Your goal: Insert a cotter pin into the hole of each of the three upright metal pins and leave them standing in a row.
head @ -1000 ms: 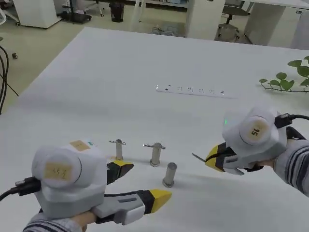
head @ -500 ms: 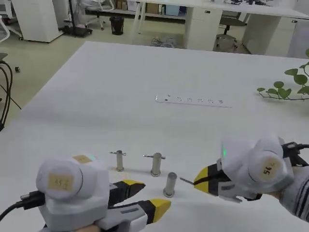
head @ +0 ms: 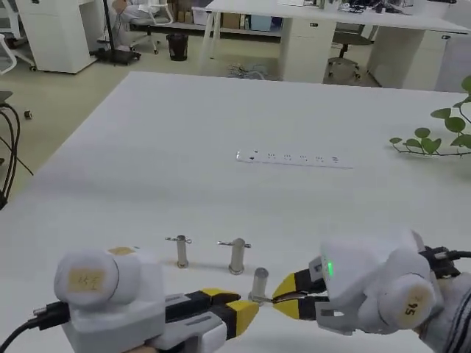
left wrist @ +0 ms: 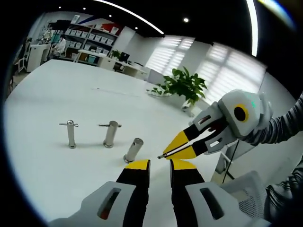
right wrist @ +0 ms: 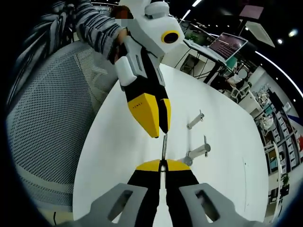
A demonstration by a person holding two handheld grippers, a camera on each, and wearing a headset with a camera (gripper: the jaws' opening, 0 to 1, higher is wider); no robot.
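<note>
Right gripper (head: 283, 298) was clamped shut on cotter pin (right wrist: 164, 147), which pointed toward bare pin (head: 259, 283), nearest of three on table (head: 221, 125). Left pin (head: 182, 250) and middle pin (head: 236, 254) stood upright behind it, each with cotter through. Left gripper (left wrist: 158, 165) was empty, jaws slightly apart, just beside bare pin. I judged cotter light, thin, springy, apt to twist: grip near head. Bare pin looked stiff but tippy, so I reckoned to steady shaft low.

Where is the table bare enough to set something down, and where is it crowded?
Bare: the table between the power strip and the metal pins, and beyond the strip. Crowded: the near edge, where left tongs and right tongs, holding a cotter pin, flank the nearest pin.
</note>
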